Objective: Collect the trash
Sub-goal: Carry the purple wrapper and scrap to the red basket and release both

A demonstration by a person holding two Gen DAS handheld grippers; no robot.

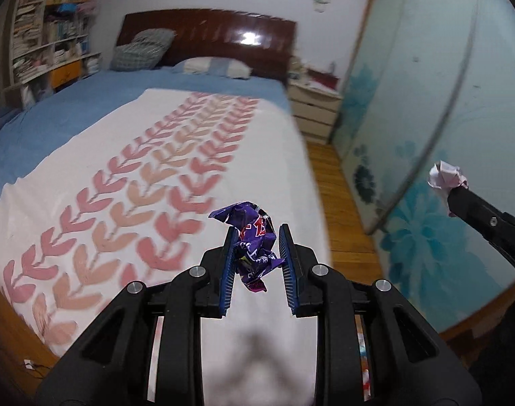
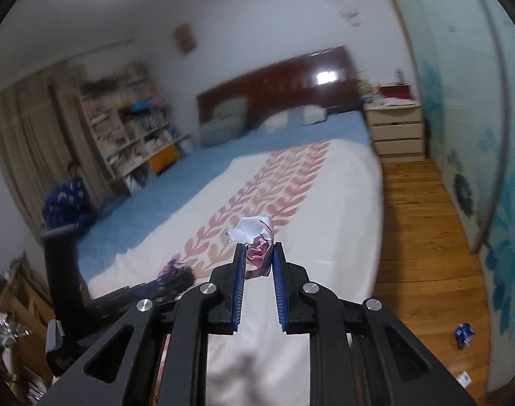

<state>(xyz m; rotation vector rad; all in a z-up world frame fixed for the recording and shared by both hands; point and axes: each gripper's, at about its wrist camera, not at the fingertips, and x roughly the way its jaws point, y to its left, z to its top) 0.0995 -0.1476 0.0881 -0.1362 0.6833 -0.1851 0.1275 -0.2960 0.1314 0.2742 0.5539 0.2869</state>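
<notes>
My left gripper [image 1: 255,237] is shut on a crumpled purple snack wrapper [image 1: 252,247], held in the air over the foot of the bed [image 1: 88,128]. In the left wrist view my right gripper [image 1: 455,191] reaches in from the right, shut on a crumpled white and pink paper ball [image 1: 445,176]. The right wrist view shows that same paper ball [image 2: 255,238] pinched between the blue pads of my right gripper [image 2: 257,250]. There my left gripper [image 2: 176,272], blurred, sits low at the left with the purple wrapper [image 2: 174,267].
A wooden floor [image 2: 419,237] runs between the bed and a sliding wardrobe door [image 2: 477,135] with teal flowers. A crumpled blue wrapper [image 2: 464,334] and a small white scrap [image 2: 464,378] lie on that floor. A bedside drawer unit [image 2: 397,130] stands at the far end, bookshelves [image 2: 132,125] at the left.
</notes>
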